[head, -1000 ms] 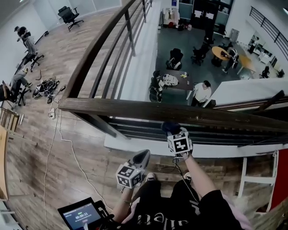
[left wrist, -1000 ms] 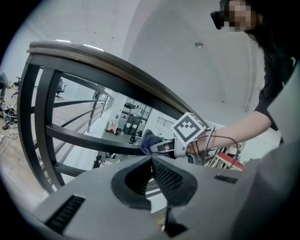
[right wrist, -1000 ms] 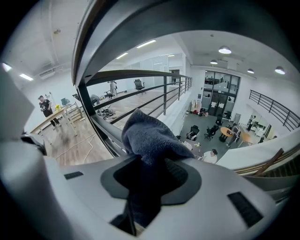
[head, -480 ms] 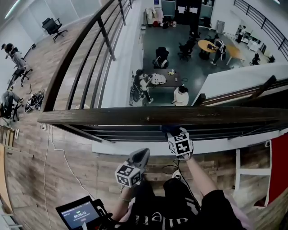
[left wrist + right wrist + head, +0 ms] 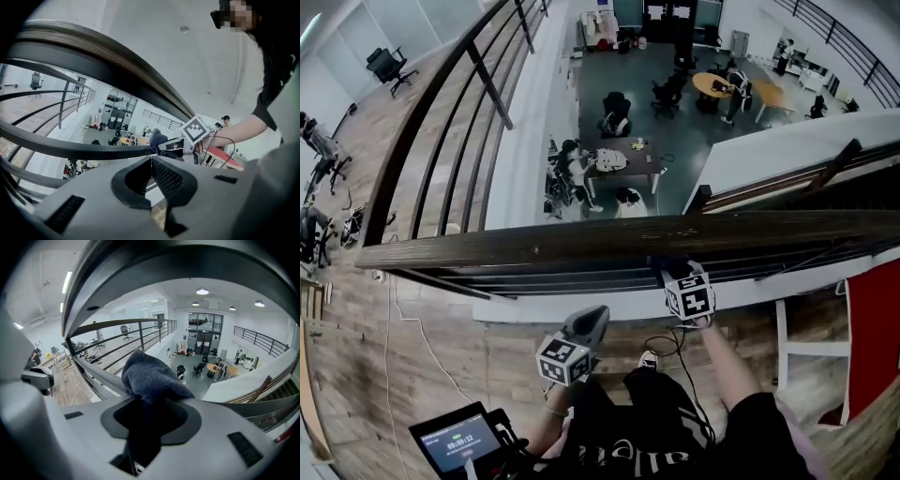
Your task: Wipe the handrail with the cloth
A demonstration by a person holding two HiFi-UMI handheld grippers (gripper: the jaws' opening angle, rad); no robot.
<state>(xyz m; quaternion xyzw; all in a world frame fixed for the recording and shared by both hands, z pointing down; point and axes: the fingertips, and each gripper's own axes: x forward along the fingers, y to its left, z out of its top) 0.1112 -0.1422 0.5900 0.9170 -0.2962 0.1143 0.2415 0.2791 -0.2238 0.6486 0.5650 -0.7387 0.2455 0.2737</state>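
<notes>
The dark wooden handrail (image 5: 534,242) runs across in front of me, with the metal bars (image 5: 553,277) of the balustrade beneath it and an open office floor (image 5: 675,122) far below on the other side. My right gripper (image 5: 667,270) reaches up to the rail's near edge, right of its middle. Its jaws are clamped on the dark blue cloth (image 5: 149,376), which bunches out past the tips in a rounded wad just under the rail. In the head view the wad sits right at the wood, though I cannot tell if it presses on it. My left gripper (image 5: 592,319) hangs lower and closer to my body, apart from the rail, jaws together with nothing between them. Down by my left knee a small screen (image 5: 455,441) glows.
</notes>
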